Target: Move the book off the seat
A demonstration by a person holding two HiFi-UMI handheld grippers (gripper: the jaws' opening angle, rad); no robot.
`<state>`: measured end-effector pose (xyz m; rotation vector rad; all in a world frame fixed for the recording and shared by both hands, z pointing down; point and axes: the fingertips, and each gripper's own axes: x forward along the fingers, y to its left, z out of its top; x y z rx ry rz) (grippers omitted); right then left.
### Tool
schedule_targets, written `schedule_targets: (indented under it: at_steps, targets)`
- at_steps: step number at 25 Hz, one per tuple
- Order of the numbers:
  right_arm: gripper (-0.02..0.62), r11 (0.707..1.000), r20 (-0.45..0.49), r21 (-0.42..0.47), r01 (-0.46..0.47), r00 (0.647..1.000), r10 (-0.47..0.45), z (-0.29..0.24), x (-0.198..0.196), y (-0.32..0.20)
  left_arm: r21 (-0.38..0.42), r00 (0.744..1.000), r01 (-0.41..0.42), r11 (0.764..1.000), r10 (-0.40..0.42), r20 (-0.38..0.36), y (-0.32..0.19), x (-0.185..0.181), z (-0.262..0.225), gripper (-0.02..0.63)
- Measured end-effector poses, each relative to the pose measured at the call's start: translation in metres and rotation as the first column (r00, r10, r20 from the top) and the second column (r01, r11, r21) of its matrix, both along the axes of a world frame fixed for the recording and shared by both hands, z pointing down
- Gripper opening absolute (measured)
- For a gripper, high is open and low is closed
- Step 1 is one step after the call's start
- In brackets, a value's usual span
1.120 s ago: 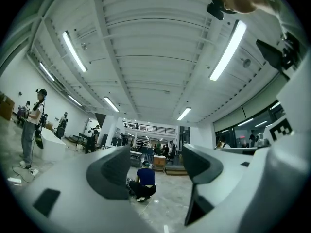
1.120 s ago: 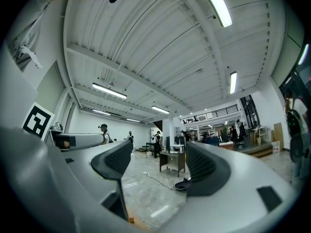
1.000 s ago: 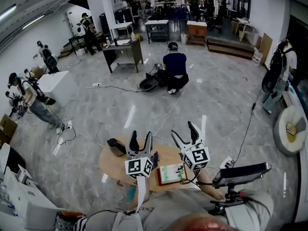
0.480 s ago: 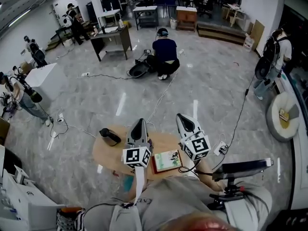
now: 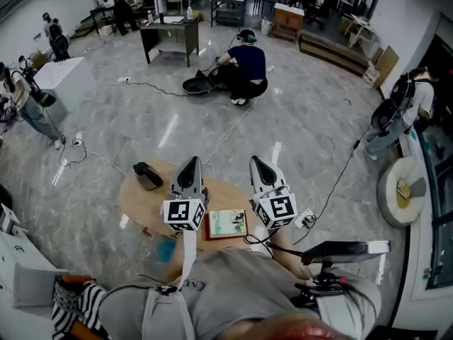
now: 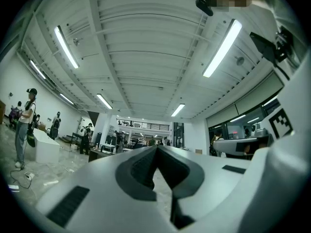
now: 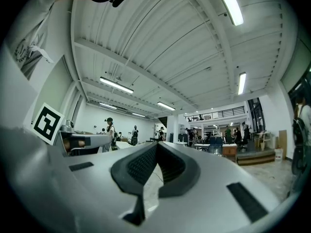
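The book [image 5: 227,224] lies flat at the near edge of the round wooden seat [image 5: 141,198], just below and between your left gripper [image 5: 190,166] and right gripper [image 5: 257,166], both raised above it with jaws pressed together, empty.

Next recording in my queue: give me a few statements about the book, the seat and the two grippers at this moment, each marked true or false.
1. The book lies on the round wooden seat. True.
2. The left gripper is clamped on the book. False: its jaws are together on nothing, clear of the book.
3. The right gripper has its jaws together with nothing between them. True.
4. The dark container stands on top of the book. False: it stands apart from the book, near the seat's far left edge in the head view.
5. A person crouches on the floor beyond the seat. True.
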<state>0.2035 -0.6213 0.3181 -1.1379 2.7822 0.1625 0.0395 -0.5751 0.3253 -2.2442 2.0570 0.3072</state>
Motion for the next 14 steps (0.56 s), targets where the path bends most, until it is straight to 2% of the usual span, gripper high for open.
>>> schedule_targets:
  at_steps: [6, 14]
  targets:
    - [0.014, 0.999, -0.026, 0.014, 0.031, 0.999, -0.031, -0.004, -0.012, 0.004, 0.001, 1.0, 0.021, 1.0, -0.021, -0.015, 0.006, -0.009, 0.002, 0.011]
    - [0.014, 0.999, -0.027, 0.026, 0.039, 0.999, -0.038, -0.001, 0.008, 0.02, 0.0, 1.0, 0.024, 1.0, -0.024, -0.017, 0.025, 0.008, 0.008, 0.011]
